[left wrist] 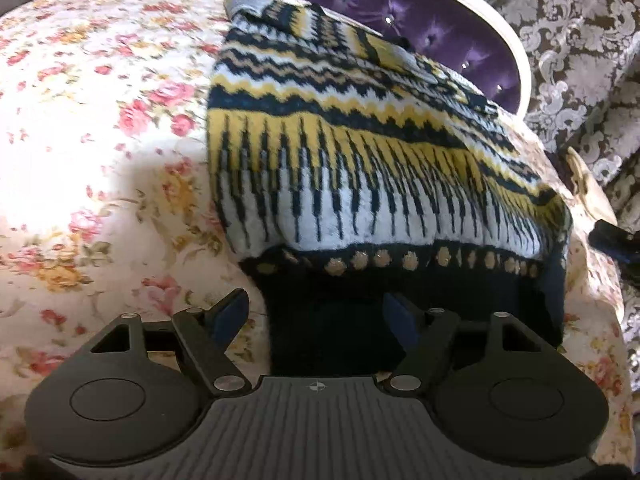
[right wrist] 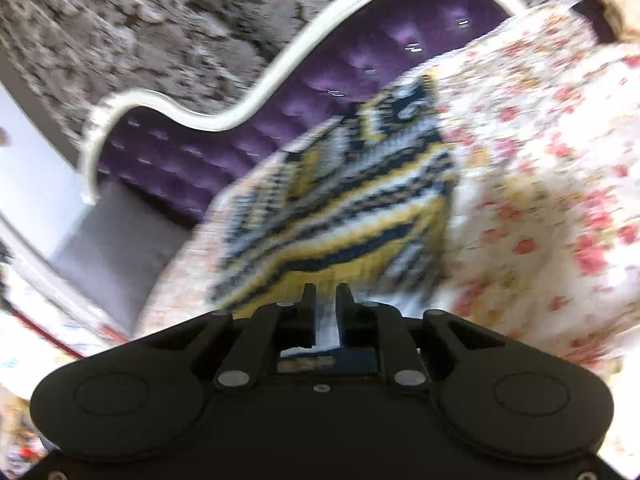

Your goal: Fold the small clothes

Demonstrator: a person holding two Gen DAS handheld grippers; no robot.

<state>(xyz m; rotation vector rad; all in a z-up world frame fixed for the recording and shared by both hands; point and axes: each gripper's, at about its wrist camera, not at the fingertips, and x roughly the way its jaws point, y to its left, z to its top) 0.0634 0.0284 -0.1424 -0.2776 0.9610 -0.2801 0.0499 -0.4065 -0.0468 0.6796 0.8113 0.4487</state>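
Observation:
A small knitted sweater (left wrist: 360, 152) in navy, yellow and white zigzag bands lies on the floral bedspread (left wrist: 88, 128). In the left wrist view my left gripper (left wrist: 320, 312) stands open, its blue-padded fingers (left wrist: 230, 314) either side of the sweater's dark navy hem without pressing on it. The right wrist view is blurred. There my right gripper (right wrist: 325, 300) is nearly closed, and a fold of the sweater (right wrist: 340, 208) is pinched between its black fingers (right wrist: 307, 300), with white and navy knit showing in the gap.
A purple tufted headboard (left wrist: 420, 28) with a white curved frame (right wrist: 248, 108) stands behind the bed. Patterned grey-brown wallpaper (left wrist: 580, 40) is beyond it. A dark object (left wrist: 612, 236) shows at the right edge of the left wrist view.

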